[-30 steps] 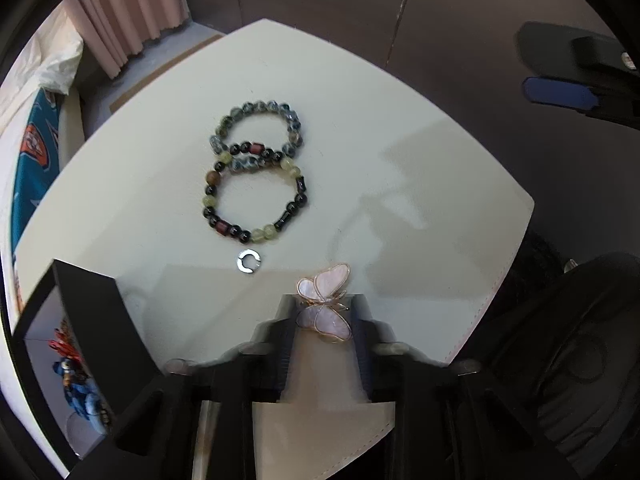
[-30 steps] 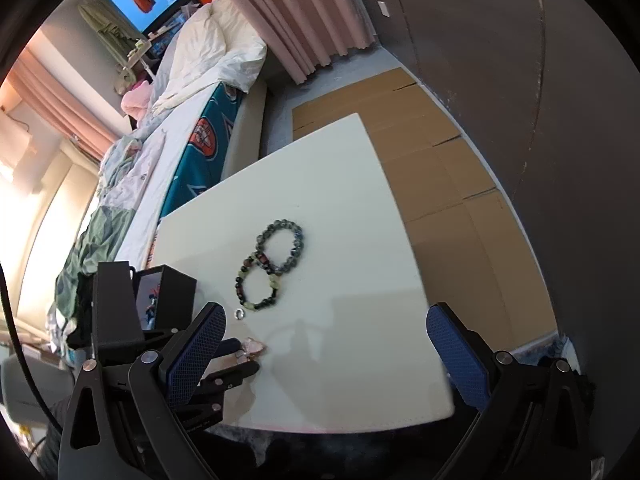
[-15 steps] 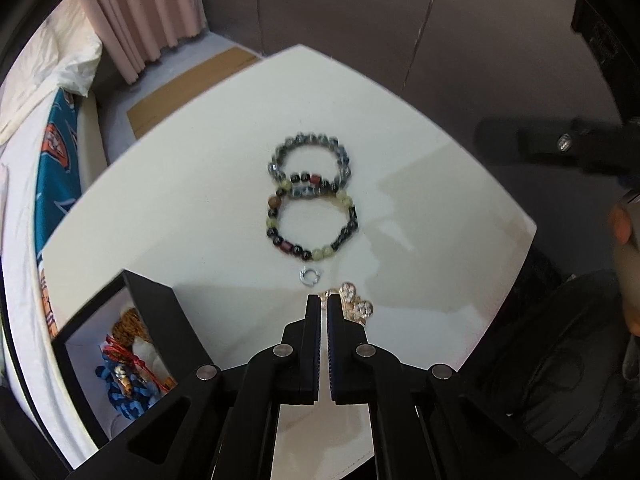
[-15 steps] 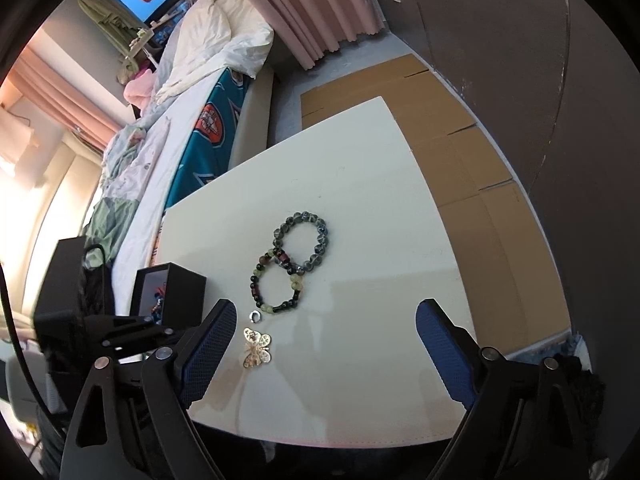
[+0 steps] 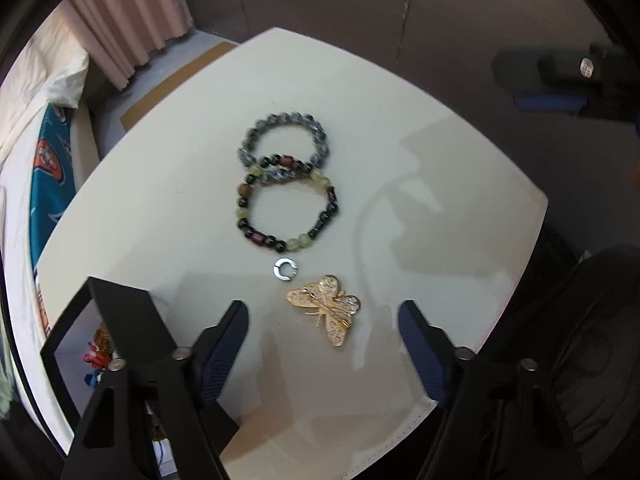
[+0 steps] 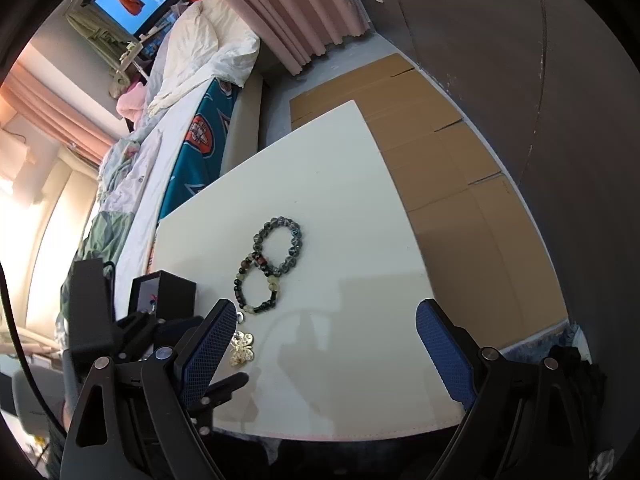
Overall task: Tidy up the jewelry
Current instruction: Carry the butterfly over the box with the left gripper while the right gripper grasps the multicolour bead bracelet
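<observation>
A gold butterfly brooch lies on the white table, between the open fingers of my left gripper, which is empty. Beyond it lie a small silver ring, a mixed bead bracelet and a grey bead bracelet that overlaps it. An open black jewelry box stands at the left with items inside. My right gripper is open and empty above the table's near edge. The right wrist view shows the brooch, both bracelets and the box.
A bed with white bedding stands beyond the table's left side. Flat cardboard covers the floor to the right of the table. Pink curtains hang at the back. A dark chair or bag is at the near right.
My left gripper let go of the butterfly brooch, which now lies on the table. It shut, drew back, then opened wide. The right gripper shifted slightly.
</observation>
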{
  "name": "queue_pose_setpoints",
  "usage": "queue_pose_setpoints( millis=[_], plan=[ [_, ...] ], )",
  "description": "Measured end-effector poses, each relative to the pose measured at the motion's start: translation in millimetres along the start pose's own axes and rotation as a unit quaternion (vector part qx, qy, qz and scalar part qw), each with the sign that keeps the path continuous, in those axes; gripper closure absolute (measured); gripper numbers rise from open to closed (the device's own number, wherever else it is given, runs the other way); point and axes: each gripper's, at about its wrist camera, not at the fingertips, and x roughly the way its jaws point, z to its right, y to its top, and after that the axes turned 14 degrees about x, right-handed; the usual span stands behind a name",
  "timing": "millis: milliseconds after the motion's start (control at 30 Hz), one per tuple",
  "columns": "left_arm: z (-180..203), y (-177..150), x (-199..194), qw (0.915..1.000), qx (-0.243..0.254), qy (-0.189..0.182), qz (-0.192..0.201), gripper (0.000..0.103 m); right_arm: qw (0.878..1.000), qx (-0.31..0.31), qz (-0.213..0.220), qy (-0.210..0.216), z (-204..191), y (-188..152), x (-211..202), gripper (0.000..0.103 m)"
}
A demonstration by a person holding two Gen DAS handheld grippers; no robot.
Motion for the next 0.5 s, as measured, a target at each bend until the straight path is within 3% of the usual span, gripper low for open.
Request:
queue_pose_setpoints(
  millis=[67, 233, 267, 333, 367, 500],
  plan=[
    [1.3, 1.1, 7.7, 0.9999, 0.003, -0.001, -0.013, 0.044, 1.0, -0.001, -0.001, 0.001, 1.6, 0.2, -0.4, 0.01],
    [-5.3, 0.3, 13.8, 0.9997, -0.012, -0.013, -0.016, 0.052, 1.0, -0.001, 0.0, 0.003, 4.2, 1.0, -1.7, 0.01],
    [-5.3, 0.3, 13.3, 0.9997, -0.013, -0.012, -0.016, 0.059, 1.0, -0.002, -0.001, 0.003, 4.3, 0.8, -1.7, 0.01],
    [-6.5, 0.8, 13.4, 0.9997, -0.011, -0.012, -0.017, 0.063, 1.0, -0.002, -0.002, 0.003, 4.7, 0.9, -1.1, 0.01],
    [-7.1, 0.8, 13.2, 0.9997, -0.009, -0.013, -0.019, 0.073, 1.0, -0.003, -0.002, 0.003, 4.8, 0.7, -1.1, 0.01],
    [-18.0, 2.0, 3.8, 0.9996, -0.017, -0.018, -0.013, 0.088, 1.0, -0.006, -0.005, 0.001, 0.2, -0.3, 3.6, 0.01]
  ],
)
